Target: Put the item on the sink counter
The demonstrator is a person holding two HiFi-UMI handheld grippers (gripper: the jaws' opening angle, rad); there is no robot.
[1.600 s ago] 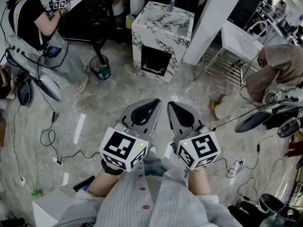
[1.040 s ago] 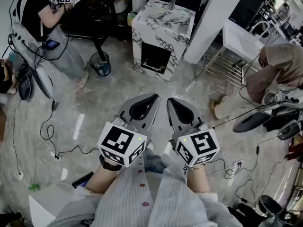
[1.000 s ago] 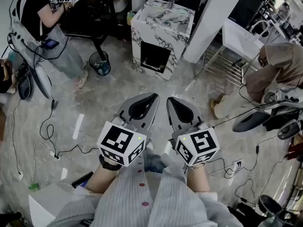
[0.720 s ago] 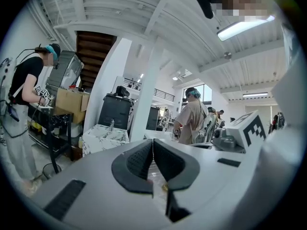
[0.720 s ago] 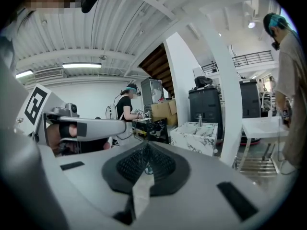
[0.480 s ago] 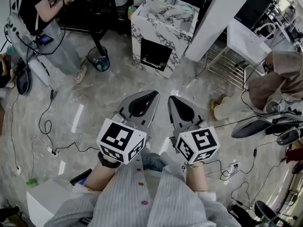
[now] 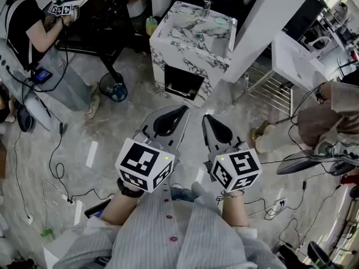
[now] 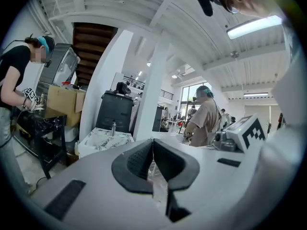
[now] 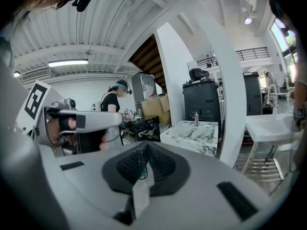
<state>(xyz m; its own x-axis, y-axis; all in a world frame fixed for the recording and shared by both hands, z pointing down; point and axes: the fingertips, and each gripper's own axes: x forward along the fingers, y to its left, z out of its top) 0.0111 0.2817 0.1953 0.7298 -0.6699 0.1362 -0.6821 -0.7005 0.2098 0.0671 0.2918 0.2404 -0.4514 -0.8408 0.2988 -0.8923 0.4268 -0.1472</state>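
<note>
The marble sink counter (image 7: 185, 43) stands ahead on the floor, with a metal faucet (image 7: 206, 5) at its back and a dark opening in its front. It also shows in the left gripper view (image 8: 106, 138) and the right gripper view (image 9: 194, 132). My left gripper (image 7: 182, 111) and right gripper (image 7: 206, 119) are held side by side at waist height, both pointing toward the counter and well short of it. Both are shut, pads together, with nothing between them (image 8: 152, 143) (image 9: 145, 148). I cannot pick out any item in either gripper.
A person (image 7: 33, 32) sits at a black table (image 7: 104, 15) at the left, with a round bin (image 7: 114, 89) nearby. A white pillar (image 7: 263, 21), a white basin (image 7: 294, 58) on a metal rack and a crouching person (image 7: 336, 108) are at the right. Cables (image 7: 56, 161) trail over the floor.
The sink counter has come a little nearer and larger in the head view. Both grippers have stayed shut and side by side.
</note>
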